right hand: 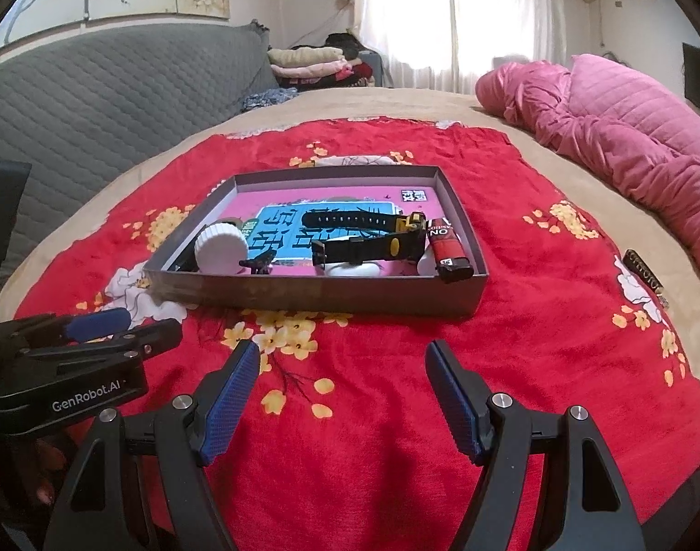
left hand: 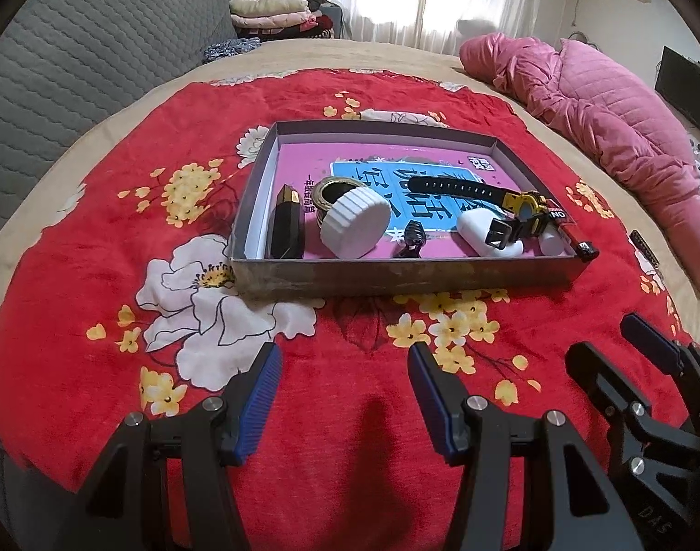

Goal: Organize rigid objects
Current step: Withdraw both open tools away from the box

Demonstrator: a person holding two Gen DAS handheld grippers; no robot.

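Both grippers — left gripper [left hand: 343, 397] and right gripper [right hand: 343, 392] — hover wide apart and empty above the red floral blanket [left hand: 74, 275], while watch [left hand: 527, 204], lighter [right hand: 448, 248] and white cap [left hand: 354, 225] lie gathered in the shallow box [left hand: 396, 275] — apparently tidied.

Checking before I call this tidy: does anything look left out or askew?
One small dark oblong object with pale lettering lies on the red floral blanket, right of the shallow grey cardboard box that holds the rest.
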